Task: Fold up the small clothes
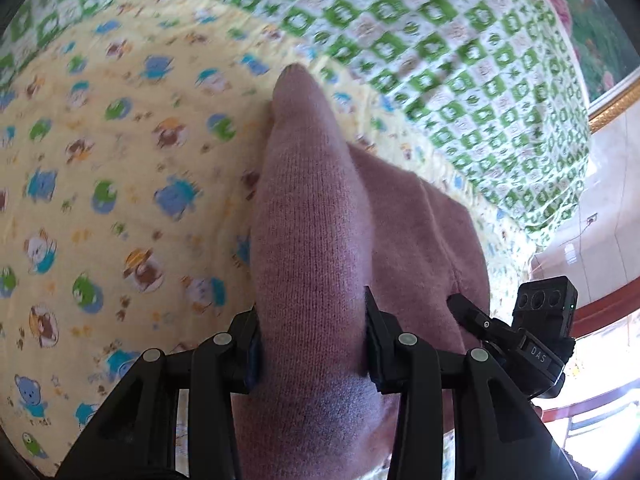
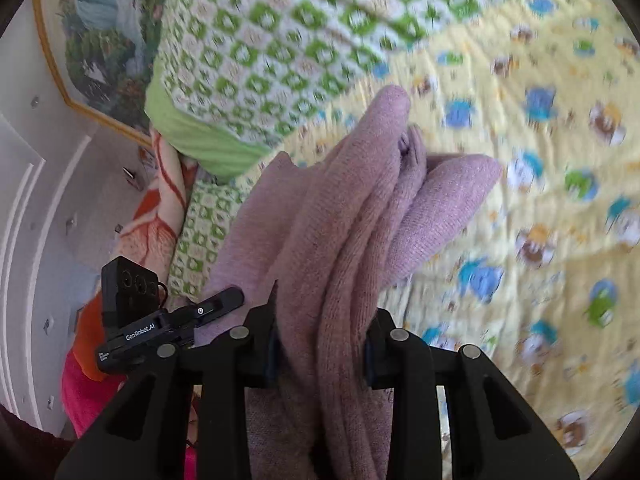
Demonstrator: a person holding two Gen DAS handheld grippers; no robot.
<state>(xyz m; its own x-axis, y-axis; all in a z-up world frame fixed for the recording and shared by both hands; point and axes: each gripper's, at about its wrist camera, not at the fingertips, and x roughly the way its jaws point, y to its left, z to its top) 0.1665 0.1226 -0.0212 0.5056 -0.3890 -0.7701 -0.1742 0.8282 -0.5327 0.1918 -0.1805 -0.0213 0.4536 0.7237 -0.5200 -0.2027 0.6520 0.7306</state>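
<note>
The left tool (image 1: 312, 344) clamps a fold of the pink knit garment (image 1: 308, 216), which hangs above the yellow cartoon-print bedspread (image 1: 100, 168). The right tool (image 2: 320, 344) pinches bunched folds of the same garment, beside the green-checked quilt (image 2: 280, 32).

Left gripper (image 1: 312, 344) jaws clamp pink knit garment (image 1: 308, 216) above yellow cartoon-print sheet (image 1: 120, 152).
</note>
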